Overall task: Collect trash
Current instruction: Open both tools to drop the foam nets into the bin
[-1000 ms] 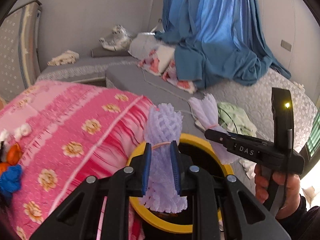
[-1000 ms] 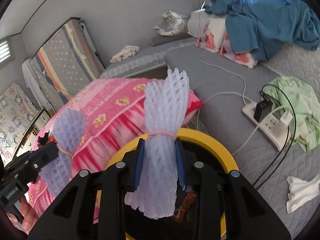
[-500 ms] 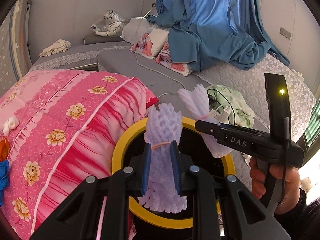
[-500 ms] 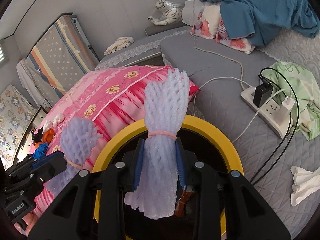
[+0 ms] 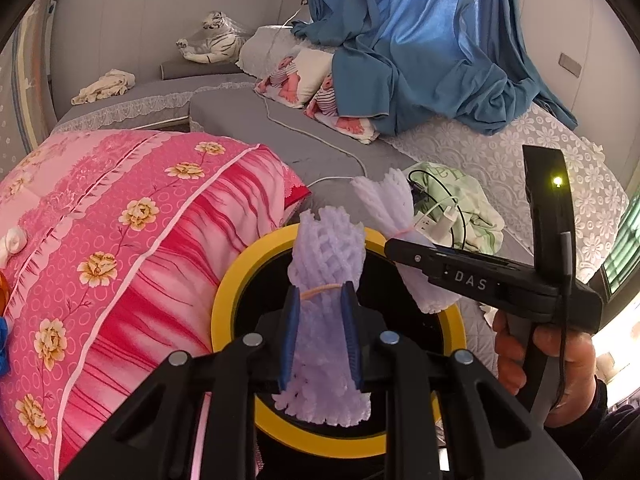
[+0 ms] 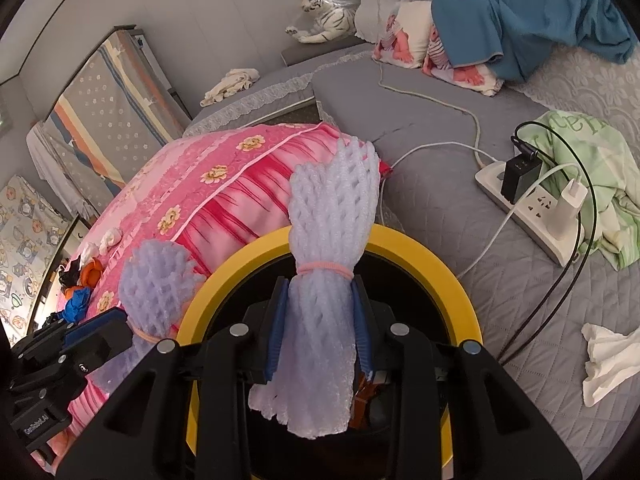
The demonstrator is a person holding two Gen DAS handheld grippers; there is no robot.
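My left gripper [image 5: 320, 336] is shut on a purple foam net bundle [image 5: 326, 320] tied with a rubber band and holds it over the yellow-rimmed black bin [image 5: 228, 300]. My right gripper [image 6: 318, 328] is shut on a second foam net bundle [image 6: 326, 280] over the same bin [image 6: 460, 284]. The right gripper shows in the left wrist view [image 5: 404, 246], and the left gripper shows in the right wrist view [image 6: 104, 330], each holding its bundle. Some orange trash lies inside the bin.
A pink flowered quilt [image 5: 120, 232] lies left of the bin. A power strip [image 6: 532, 208] with cables, a green cloth [image 6: 592, 160] and a crumpled white tissue [image 6: 608, 360] lie on the grey mattress to the right. Blue cloth [image 5: 420, 48] is at the back.
Both grippers have moved forward and over the bin's opening with their bundles still held. The bin rim fills more of each view.
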